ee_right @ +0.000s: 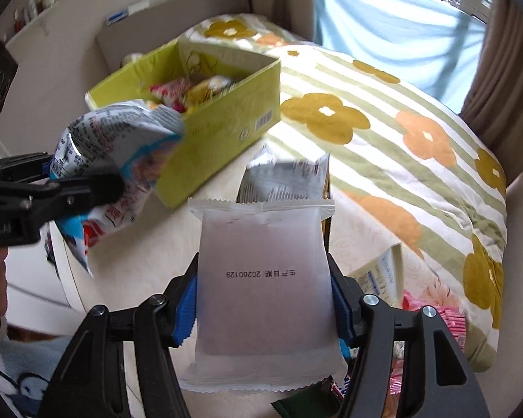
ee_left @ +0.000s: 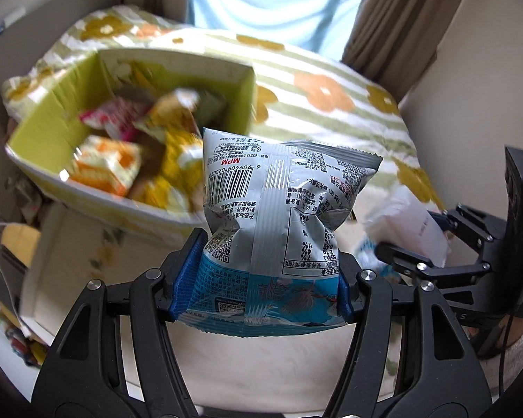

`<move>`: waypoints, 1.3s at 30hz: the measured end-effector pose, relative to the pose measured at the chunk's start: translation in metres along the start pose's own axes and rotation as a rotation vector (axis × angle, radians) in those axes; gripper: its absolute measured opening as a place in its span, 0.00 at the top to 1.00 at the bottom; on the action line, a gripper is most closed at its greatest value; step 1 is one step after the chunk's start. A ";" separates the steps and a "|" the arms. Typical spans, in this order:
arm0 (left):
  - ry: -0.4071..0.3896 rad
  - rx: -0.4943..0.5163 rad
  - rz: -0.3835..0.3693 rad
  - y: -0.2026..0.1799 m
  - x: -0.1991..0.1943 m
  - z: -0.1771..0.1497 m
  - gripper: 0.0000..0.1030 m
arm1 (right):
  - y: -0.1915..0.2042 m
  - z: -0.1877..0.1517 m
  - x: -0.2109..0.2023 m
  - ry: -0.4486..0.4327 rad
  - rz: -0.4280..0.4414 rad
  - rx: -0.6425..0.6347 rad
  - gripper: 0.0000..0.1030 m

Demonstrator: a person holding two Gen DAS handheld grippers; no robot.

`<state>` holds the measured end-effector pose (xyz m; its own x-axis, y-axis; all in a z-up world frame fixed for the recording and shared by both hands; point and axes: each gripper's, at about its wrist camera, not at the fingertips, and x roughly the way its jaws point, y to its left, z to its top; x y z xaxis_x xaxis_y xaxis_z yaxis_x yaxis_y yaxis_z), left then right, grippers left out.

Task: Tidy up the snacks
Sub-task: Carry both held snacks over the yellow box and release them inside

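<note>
Item 1: left claw [ee_left: 261,278], clenched on a silver-and-blue snack bag [ee_left: 279,216]. Blue pads pinch the lower third, so the bag's puffed top stands free; judged a carrying hold for a drop into the box.

Item 2: right claw [ee_right: 263,306], clenched on a flat white packet [ee_right: 263,278] with its date stamp facing the camera. It is gripped across its side edges and held clear of the bed.

Item 3: green carton [ee_left: 240,97], open-topped, at 10 o'clock in the left wrist view and 11 o'clock in the right. It is already part-filled with pink, orange and yellow packets [ee_left: 104,167]; presumably the destination.

Item 4: floral quilt [ee_right: 383,122], from 12 to 3 o'clock, on the bed.

Item 5: loose snacks [ee_right: 446,320] remaining at 4 o'clock, and another silver bag [ee_right: 282,177] just behind the white packet.

Obstructions: the carton's near wall lies between each held item and the interior. The two claws sit close together, so the left bag could foul the right.
</note>
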<state>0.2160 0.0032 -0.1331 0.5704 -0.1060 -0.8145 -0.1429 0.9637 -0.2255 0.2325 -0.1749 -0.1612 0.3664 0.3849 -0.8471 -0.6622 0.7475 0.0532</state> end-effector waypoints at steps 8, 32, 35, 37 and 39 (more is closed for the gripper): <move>-0.065 -0.004 0.015 0.057 -0.016 0.067 0.42 | 0.024 0.060 -0.014 -0.080 -0.054 0.013 0.43; 0.127 0.156 0.041 0.223 0.089 0.150 0.00 | 0.115 0.179 0.098 -0.011 -0.078 0.359 0.43; 0.128 0.190 0.063 0.227 0.088 0.147 0.00 | 0.120 0.177 0.106 0.007 -0.079 0.397 0.43; 0.129 0.196 0.064 0.230 0.085 0.143 0.00 | 0.124 0.177 0.111 0.016 -0.081 0.410 0.43; 0.132 0.188 0.057 0.234 0.084 0.140 0.00 | 0.127 0.177 0.115 0.024 -0.081 0.420 0.43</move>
<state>0.3434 0.2538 -0.1790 0.4530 -0.0694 -0.8888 -0.0116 0.9964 -0.0837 0.3067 0.0599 -0.1581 0.3874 0.3071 -0.8693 -0.3065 0.9322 0.1927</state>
